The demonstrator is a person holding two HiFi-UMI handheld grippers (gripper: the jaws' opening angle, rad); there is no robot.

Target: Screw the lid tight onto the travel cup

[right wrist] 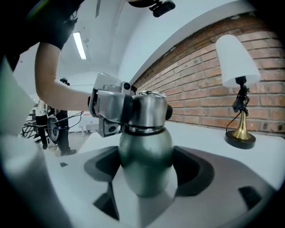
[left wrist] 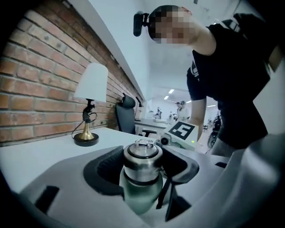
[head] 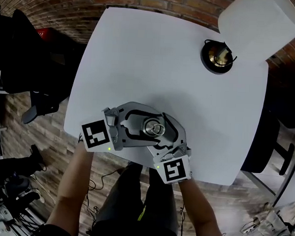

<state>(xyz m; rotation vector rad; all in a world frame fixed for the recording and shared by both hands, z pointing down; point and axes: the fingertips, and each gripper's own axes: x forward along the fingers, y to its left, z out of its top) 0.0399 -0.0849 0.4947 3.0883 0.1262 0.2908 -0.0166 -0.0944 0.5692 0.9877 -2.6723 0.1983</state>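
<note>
Travel cup (right wrist: 144,156) upright, long axis vertical, rounded grey-green body below and steel lid (left wrist: 141,158) on top, pointing straight up. Stands on the white table (head: 156,55), squarely between the jaws of both grippers, approached from opposite sides. Left gripper (left wrist: 149,161) clenched on the lid: dark pads (left wrist: 104,167) against either side of the steel cap, body of the cup dropping away beneath the jaws. Right gripper (right wrist: 147,168) clamped lower down, on the bulging body just under the dark ring below the lid, pads pressing both flanks, lid clear above its jaws. Seen from the head view as a round lid top ringed by the two pairs of jaws. Marker cube (head: 95,135) of the left gripper at the end away from the cup, next to the holding hand; the right gripper's cube (head: 173,170) likewise at its rear. Well beyond the right gripper's jaw tips and off to its right, brass-footed lamp (head: 218,57) before the brick wall (right wrist: 209,75); from the left gripper, ahead and off to its left.
</note>
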